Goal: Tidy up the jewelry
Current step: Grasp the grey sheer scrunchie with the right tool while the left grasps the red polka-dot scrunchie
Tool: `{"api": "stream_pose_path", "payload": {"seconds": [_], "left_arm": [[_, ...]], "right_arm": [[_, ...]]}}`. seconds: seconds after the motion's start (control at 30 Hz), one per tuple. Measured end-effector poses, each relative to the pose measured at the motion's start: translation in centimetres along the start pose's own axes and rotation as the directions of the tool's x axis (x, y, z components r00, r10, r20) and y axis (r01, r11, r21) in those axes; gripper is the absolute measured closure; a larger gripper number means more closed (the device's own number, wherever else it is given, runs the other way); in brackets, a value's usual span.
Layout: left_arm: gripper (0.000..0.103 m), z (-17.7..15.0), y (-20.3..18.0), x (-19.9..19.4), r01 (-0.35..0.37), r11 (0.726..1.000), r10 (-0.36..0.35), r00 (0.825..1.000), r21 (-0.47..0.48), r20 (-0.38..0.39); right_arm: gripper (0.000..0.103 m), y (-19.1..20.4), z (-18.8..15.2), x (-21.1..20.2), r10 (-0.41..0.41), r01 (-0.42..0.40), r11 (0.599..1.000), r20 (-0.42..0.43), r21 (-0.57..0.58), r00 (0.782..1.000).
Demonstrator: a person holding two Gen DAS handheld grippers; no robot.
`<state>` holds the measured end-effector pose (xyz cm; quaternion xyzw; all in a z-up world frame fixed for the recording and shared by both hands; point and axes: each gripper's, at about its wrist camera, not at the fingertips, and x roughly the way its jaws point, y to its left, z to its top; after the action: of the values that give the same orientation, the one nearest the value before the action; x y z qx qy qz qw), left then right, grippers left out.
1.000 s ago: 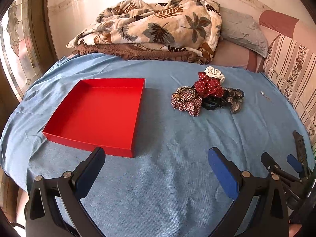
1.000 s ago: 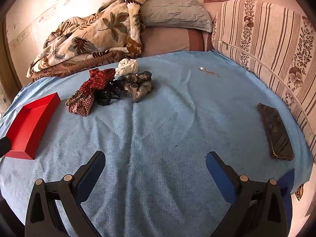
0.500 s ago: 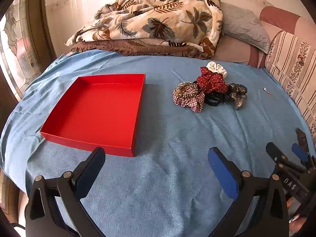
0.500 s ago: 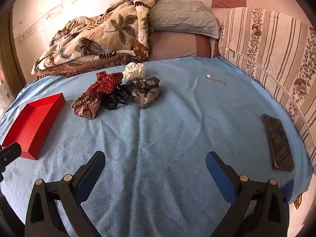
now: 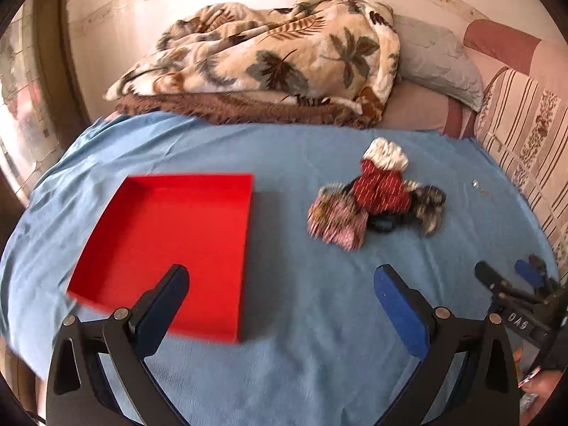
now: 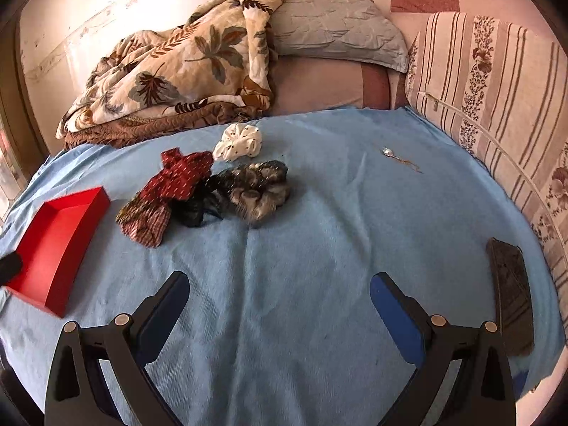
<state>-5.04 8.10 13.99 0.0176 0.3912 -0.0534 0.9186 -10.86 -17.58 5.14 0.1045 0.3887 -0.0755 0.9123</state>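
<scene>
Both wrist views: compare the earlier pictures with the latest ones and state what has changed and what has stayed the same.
Both grippers have moved forward over the blue sheet, so the red tray and the pile of scrunchies look nearer. The left gripper and right gripper stay open and empty; nothing was taken or let go. Tray, scrunchies, the small pendant and the phone lie where they were.

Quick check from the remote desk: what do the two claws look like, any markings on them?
Both are black, angular frames with silver pivot bolts, each finger ending in a flat blue pad. The left claw shows this in its own view, the right claw in its own. Seen from the left wrist, the right claw's body carries white lettering, too blurred to read. No cables or sleeves are visible.
</scene>
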Motion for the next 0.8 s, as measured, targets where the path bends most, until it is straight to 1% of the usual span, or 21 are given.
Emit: {"api": "stream_pose_path", "payload": {"seconds": [0.07,0.2,0.3,0.37,0.47,0.53,0.6,0.63,0.7,0.73,0.77,0.8], "left_arm": [[0.0,1.9,-0.4,1.1,0.025,1.0,-0.025,1.0,-0.005,-0.008],[0.0,5.2,-1.8,4.7,0.069,0.997,-0.07,0.997,-0.021,-0.044],[0.0,7.0,-3.2,7.7,0.096,0.995,-0.097,0.993,-0.022,-0.071],[0.0,7.8,-4.3,9.9,0.116,0.993,-0.119,0.989,-0.029,-0.092],[0.001,8.6,-5.3,12.8,0.151,0.987,-0.157,0.98,-0.054,-0.125],[0.005,9.0,-5.7,14.4,0.174,0.982,-0.184,0.971,-0.077,-0.151],[0.014,9.4,-6.3,16.4,0.195,0.976,-0.212,0.959,-0.1,-0.191],[0.016,9.5,-6.5,17.2,0.207,0.972,-0.225,0.952,-0.109,-0.206],[0.023,9.7,-6.8,18.6,0.215,0.969,-0.238,0.943,-0.122,-0.232],[0.025,9.7,-6.9,19.0,0.219,0.967,-0.245,0.939,-0.13,-0.241],[0.029,9.6,-7.0,19.6,0.231,0.963,-0.26,0.932,-0.139,-0.253],[0.037,9.5,-7.3,19.9,0.239,0.961,-0.269,0.927,-0.141,-0.261]], "right_arm": [[0.0,-0.6,0.9,1.1,0.008,-0.008,1.0,-0.013,0.022,1.0],[0.002,-1.8,3.0,3.5,0.035,-0.032,0.997,-0.035,0.066,0.999],[0.01,-2.2,4.5,5.6,0.068,-0.063,0.994,-0.051,0.09,0.996],[0.019,-2.3,5.4,7.1,0.106,-0.098,0.989,-0.067,0.11,0.992],[0.021,-2.5,6.4,9.0,0.162,-0.149,0.978,-0.077,0.148,0.984],[0.021,-2.6,7.0,10.2,0.183,-0.168,0.972,-0.08,0.167,0.98],[0.021,-2.5,7.4,11.2,0.205,-0.188,0.965,-0.082,0.184,0.975],[0.021,-2.5,7.6,11.7,0.216,-0.197,0.961,-0.083,0.192,0.973],[0.021,-2.5,7.9,12.8,0.229,-0.207,0.956,-0.09,0.21,0.969],[0.021,-2.6,8.0,13.2,0.236,-0.212,0.953,-0.094,0.219,0.967],[0.025,-2.6,8.0,13.8,0.245,-0.217,0.949,-0.101,0.231,0.964],[0.027,-2.6,8.0,14.3,0.251,-0.219,0.946,-0.111,0.239,0.962]]}}
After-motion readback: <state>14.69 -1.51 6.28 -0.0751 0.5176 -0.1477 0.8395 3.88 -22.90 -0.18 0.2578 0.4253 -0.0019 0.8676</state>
